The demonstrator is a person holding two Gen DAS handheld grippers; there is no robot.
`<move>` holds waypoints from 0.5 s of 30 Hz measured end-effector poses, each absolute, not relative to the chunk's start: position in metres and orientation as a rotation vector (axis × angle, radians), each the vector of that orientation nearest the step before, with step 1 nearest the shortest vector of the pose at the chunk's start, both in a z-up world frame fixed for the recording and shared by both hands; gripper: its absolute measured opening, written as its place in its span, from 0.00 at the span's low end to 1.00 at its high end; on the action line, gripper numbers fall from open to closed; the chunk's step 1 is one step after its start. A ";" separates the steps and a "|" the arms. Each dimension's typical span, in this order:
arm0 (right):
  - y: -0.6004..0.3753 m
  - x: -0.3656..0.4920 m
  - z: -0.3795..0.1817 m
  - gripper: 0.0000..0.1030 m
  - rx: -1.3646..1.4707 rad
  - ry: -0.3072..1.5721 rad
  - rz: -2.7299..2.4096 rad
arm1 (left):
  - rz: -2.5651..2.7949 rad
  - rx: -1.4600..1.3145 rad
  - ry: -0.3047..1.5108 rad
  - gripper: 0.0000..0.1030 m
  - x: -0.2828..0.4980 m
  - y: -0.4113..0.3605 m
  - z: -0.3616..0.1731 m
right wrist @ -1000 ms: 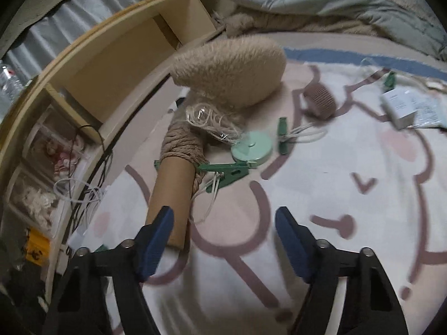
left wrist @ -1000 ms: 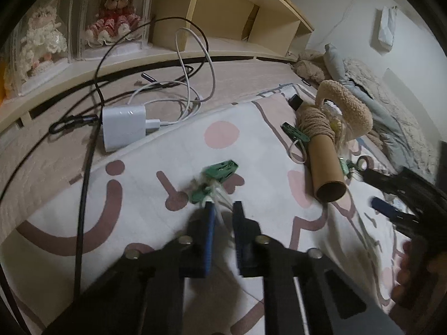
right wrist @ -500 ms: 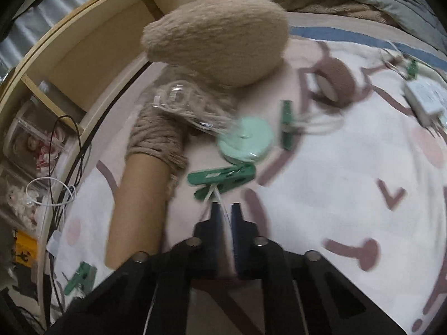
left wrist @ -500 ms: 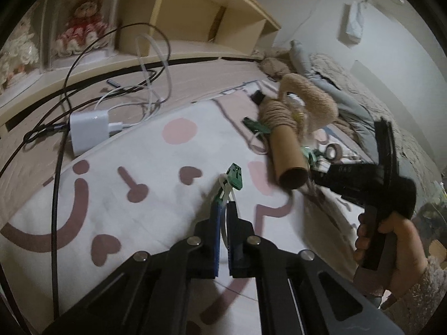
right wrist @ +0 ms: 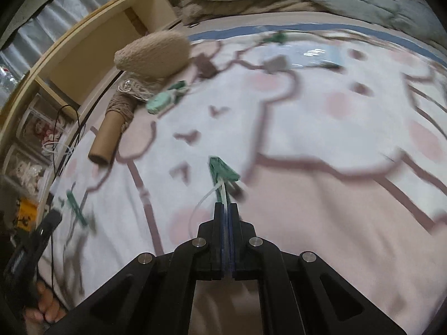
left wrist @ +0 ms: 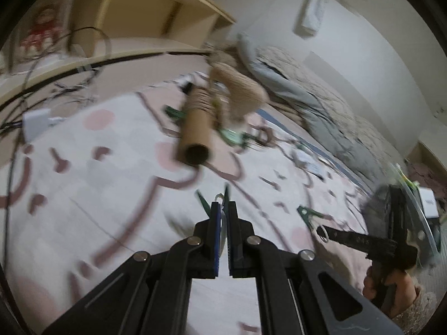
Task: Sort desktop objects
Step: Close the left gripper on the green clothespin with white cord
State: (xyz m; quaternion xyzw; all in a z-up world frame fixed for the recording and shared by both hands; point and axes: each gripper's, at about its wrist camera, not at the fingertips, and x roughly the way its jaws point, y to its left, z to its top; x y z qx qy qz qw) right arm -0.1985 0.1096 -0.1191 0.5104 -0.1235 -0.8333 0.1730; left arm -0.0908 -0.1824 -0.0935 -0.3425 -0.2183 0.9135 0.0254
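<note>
My left gripper (left wrist: pixel 222 206) is shut on the white cord loop of a dark green clip (left wrist: pixel 203 201), which hangs just past its tips above the patterned mat (left wrist: pixel 117 184). My right gripper (right wrist: pixel 225 206) is shut on the white cord of a second green clip (right wrist: pixel 223 168), which dangles in front of its fingers. Each view also shows the other gripper: the right gripper (left wrist: pixel 321 230) with its clip (left wrist: pixel 309 213) at the right, and the left gripper (right wrist: pixel 53 220) with its clip (right wrist: pixel 75 203) at the far left. Both views are motion-blurred.
A cardboard tube wound with twine (left wrist: pixel 195 131) lies on the mat by a fluffy beige item (left wrist: pixel 240 89) and a mint round thing (right wrist: pixel 159 102). A white charger (left wrist: pixel 36 121) and cables sit at the left, wooden shelves (left wrist: pixel 145 19) behind, and bedding (left wrist: pixel 321 95) beyond the mat.
The right gripper's jaws went from wide open to shut on the clip's cord and carried it away from the tube. The left gripper pinched its clip's cord and swung right with it.
</note>
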 end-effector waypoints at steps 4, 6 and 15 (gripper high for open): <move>0.147 -0.159 -0.109 0.03 1.451 -0.386 -2.379 | 2.739 -1.070 -0.609 0.05 -0.086 -0.143 -0.092; 0.159 -0.140 -0.105 0.03 1.459 -0.387 -2.382 | 2.681 -1.078 -0.604 0.05 -0.081 -0.126 -0.093; 0.191 -0.064 -0.101 0.03 1.393 -0.367 -2.438 | 2.805 -1.126 -0.388 0.14 -0.068 -0.106 -0.095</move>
